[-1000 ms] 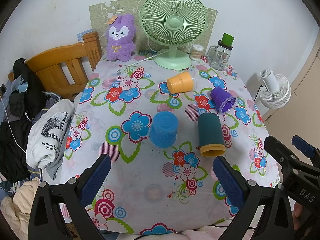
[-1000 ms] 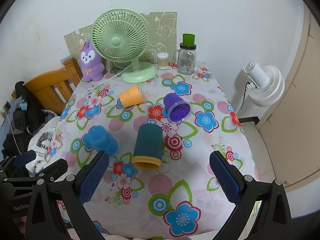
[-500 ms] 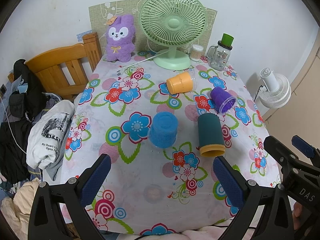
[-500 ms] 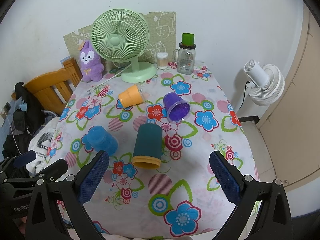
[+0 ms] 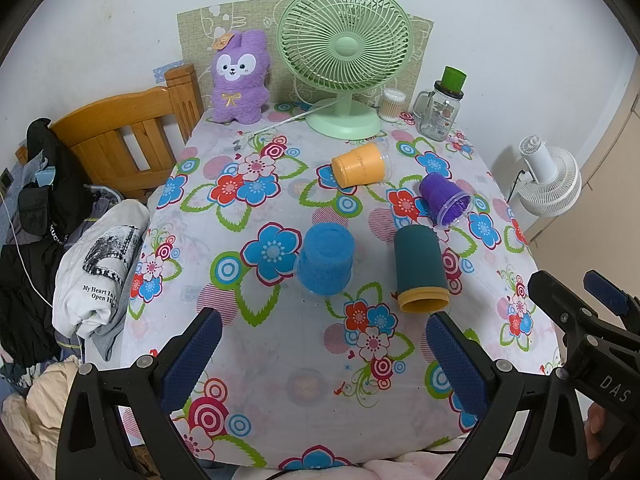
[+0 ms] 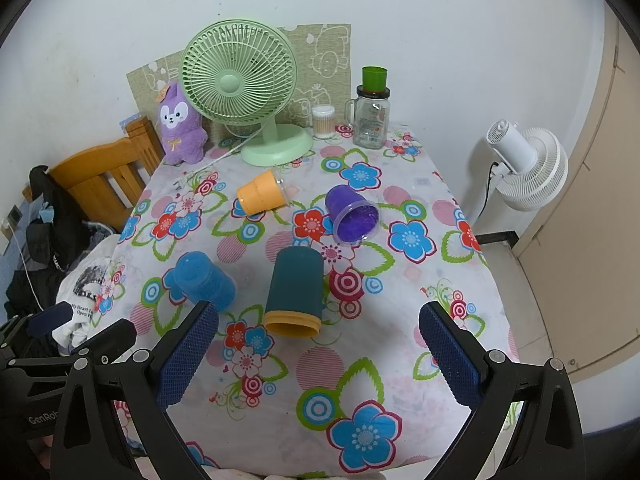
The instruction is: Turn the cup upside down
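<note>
Several cups are on the floral tablecloth. A blue cup stands upside down. A dark teal cup with an orange rim lies on its side, mouth toward me. An orange cup and a purple cup also lie on their sides farther back. My left gripper is open and empty, near the table's front edge. My right gripper is open and empty, just in front of the teal cup.
A green desk fan, a purple plush toy, a glass jar with a green lid and a cotton-swab tub stand at the back. A wooden chair with clothes is left. A white floor fan is right.
</note>
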Demonstrator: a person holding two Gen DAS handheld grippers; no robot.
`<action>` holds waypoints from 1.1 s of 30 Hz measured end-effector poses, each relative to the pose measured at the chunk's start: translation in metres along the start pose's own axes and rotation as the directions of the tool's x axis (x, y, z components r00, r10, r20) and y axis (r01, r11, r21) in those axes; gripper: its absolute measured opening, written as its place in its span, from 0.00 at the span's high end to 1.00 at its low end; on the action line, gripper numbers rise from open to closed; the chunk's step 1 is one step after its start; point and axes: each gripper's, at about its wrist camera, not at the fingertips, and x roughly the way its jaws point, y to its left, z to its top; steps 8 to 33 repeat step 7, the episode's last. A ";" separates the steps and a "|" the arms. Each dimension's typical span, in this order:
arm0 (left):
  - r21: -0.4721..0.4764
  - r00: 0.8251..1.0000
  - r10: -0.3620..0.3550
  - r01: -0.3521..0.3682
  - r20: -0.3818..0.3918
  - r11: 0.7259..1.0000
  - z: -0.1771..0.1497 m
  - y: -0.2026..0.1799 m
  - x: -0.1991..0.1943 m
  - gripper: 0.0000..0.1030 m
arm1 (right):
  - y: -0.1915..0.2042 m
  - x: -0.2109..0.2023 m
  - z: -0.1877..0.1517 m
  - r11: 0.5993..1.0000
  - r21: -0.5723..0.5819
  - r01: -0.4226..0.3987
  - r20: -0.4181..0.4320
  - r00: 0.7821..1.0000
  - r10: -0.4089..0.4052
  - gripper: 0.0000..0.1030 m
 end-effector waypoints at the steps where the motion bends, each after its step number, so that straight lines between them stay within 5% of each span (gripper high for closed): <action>1: 0.000 1.000 -0.001 0.001 -0.001 1.000 0.000 0.000 0.000 0.00 | -0.001 0.000 0.000 1.000 0.001 0.000 0.000 1.000 0.000 0.01; 33: -0.002 1.000 -0.002 0.002 -0.001 1.000 0.000 -0.001 0.000 0.00 | -0.002 0.000 0.000 1.000 -0.002 0.006 0.001 1.000 -0.006 0.01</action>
